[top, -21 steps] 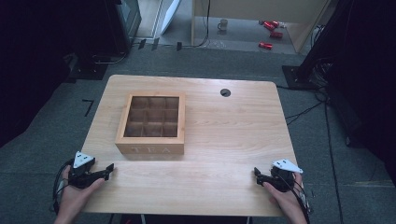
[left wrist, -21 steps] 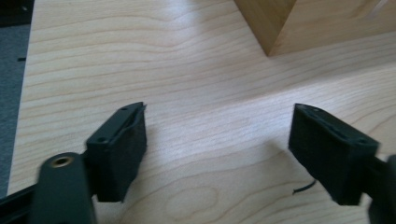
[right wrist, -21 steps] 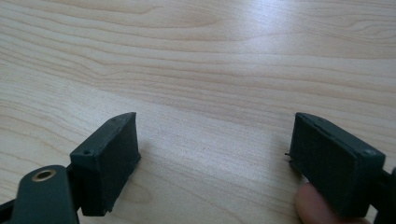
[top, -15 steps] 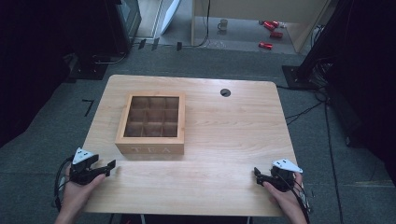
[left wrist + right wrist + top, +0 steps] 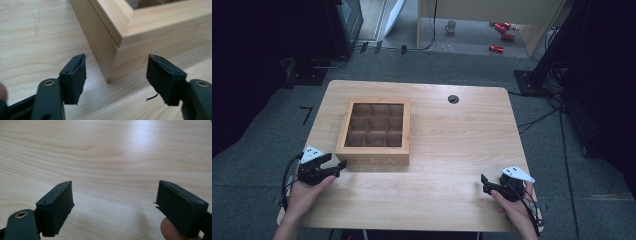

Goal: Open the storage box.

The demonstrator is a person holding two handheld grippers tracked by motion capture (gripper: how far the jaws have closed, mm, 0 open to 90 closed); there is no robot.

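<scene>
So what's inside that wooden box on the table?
Through the top of the wooden box, the high view shows a three-by-three grid of compartments, all apparently empty. Their floors are dim, so small items can't be ruled out.

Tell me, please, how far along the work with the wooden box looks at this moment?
Nothing looks done: the wooden box sits closed on the table. In hand: the left gripper, open, points at the box's near corner without touching. The right gripper, open, holds nothing. Any grasping or opening remains.
</scene>
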